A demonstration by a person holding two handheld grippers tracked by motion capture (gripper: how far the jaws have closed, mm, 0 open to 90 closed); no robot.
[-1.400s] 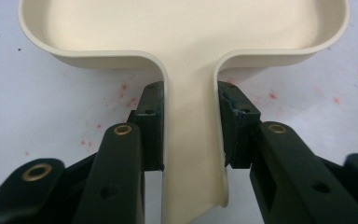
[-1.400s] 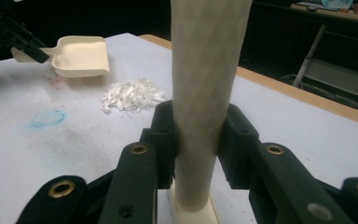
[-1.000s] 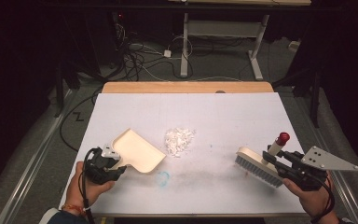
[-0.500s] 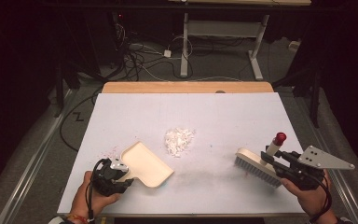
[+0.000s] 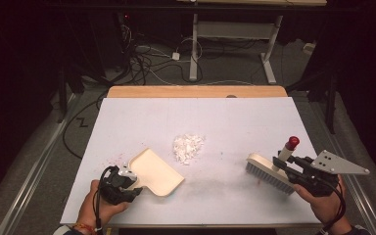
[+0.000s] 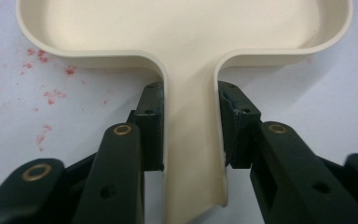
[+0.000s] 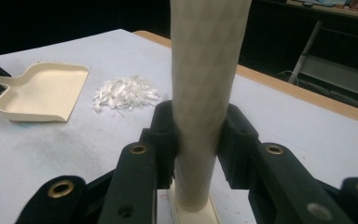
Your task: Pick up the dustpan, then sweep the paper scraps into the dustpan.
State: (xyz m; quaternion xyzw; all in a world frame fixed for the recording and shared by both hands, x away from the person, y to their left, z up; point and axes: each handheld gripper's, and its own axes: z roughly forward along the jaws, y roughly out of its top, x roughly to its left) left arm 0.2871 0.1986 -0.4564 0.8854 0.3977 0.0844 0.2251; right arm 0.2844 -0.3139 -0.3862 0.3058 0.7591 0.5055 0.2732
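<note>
Where the white tabletop runs toward its near-left corner, a cream dustpan lies flat, its open mouth turned toward the middle of the tabletop and its handle pointing back at the near edge. The left gripper, carried in the person's left hand, has its jaws clamped on that handle, one black pad pressed against each side, as the left gripper view shows. Faint red specks mark the surface just beside the pan's rim.

Item two: a small heap of white shreds, near the centre of the tabletop, a short way beyond the dustpan's mouth and apart from it.

Item three: a cream hand brush, near the near-right corner, its bristles on the surface. Its pale shaft stands nearly upright and ends in a red cap. The right gripper, in the person's right hand, has its jaws closed around the lower part of that shaft; a grey three-cornered plate sits on top of it.

Surroundings: a strip of bare wood along the far edge of the tabletop; beyond it, a dark floor with tangled cables and a pale table frame.
</note>
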